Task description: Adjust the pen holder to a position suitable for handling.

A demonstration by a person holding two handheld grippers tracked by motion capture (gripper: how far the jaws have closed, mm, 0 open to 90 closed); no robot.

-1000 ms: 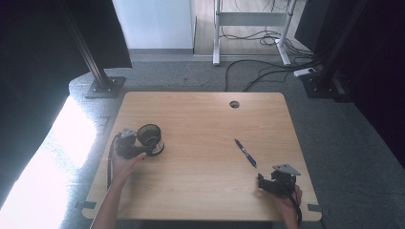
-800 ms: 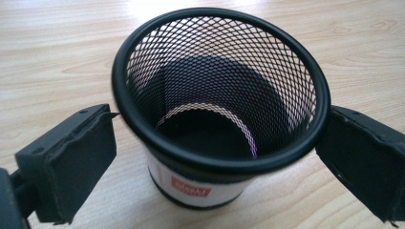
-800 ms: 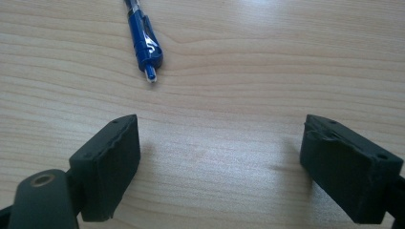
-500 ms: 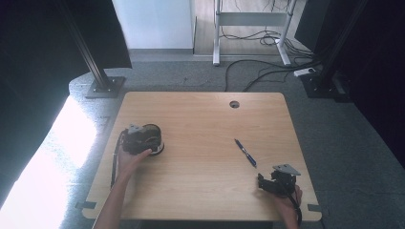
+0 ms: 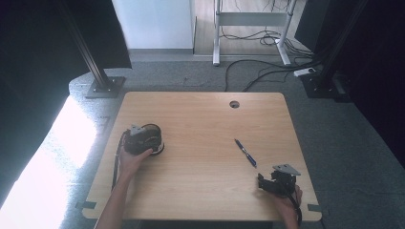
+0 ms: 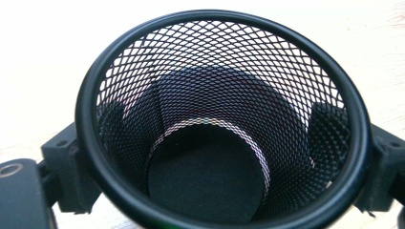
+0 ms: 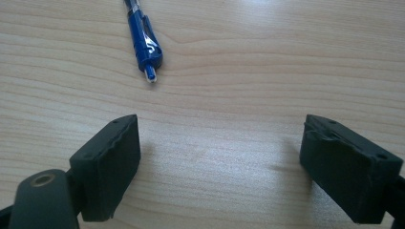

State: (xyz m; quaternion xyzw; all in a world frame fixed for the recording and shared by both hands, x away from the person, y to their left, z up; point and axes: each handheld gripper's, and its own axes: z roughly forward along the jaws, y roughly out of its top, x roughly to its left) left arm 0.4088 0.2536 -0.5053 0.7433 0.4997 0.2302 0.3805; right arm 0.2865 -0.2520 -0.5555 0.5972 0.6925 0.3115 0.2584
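Both fingers of the left gripper (image 6: 217, 157) clamp the mesh cup (image 6: 219, 119) — just closed in.

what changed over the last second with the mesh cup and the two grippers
The left gripper moved in onto the black mesh cup, and its jaws have just been closing, so they now sit against the cup's two sides with the cup between them. The cup stands in the same spot on the table. The right gripper stayed put, jaws open, and the blue pen has not moved.
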